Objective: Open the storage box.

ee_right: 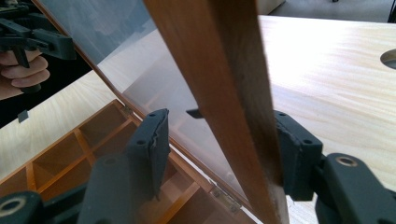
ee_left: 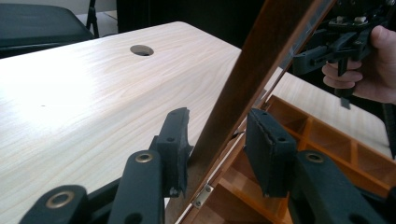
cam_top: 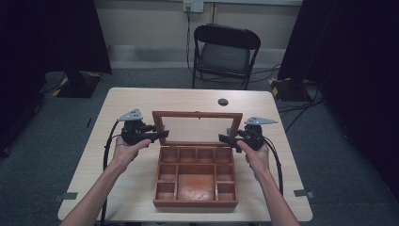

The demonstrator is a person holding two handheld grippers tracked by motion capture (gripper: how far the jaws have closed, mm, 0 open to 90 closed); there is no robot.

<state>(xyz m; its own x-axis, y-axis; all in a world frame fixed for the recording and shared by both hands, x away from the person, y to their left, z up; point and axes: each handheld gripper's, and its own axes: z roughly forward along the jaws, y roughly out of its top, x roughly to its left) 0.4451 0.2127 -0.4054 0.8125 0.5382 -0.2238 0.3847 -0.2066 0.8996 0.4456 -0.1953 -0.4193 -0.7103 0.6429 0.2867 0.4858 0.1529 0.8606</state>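
Note:
A brown wooden box (cam_top: 195, 203) with several bare compartments sits mid-table, its glass-paned lid (cam_top: 197, 114) standing upright at the back. My left gripper (cam_top: 162, 135) is at the lid's left frame edge. In the left gripper view its open jaws straddle the lid frame (ee_left: 243, 79); the left pad (ee_left: 175, 140) lies against the wood and the other stands clear. My right gripper (cam_top: 225, 138) is at the lid's right edge, also open. In the right gripper view the lid frame (ee_right: 219, 70) rests by the right pad (ee_right: 296, 156), with a gap on the other side.
The pale wooden table (cam_top: 127, 101) has a round cable hole (cam_top: 223, 101) behind the box. A black folding chair (cam_top: 225, 52) stands beyond the far edge. Dark curtains hang at both sides. A small brass hinge (ee_left: 203, 196) joins lid and box.

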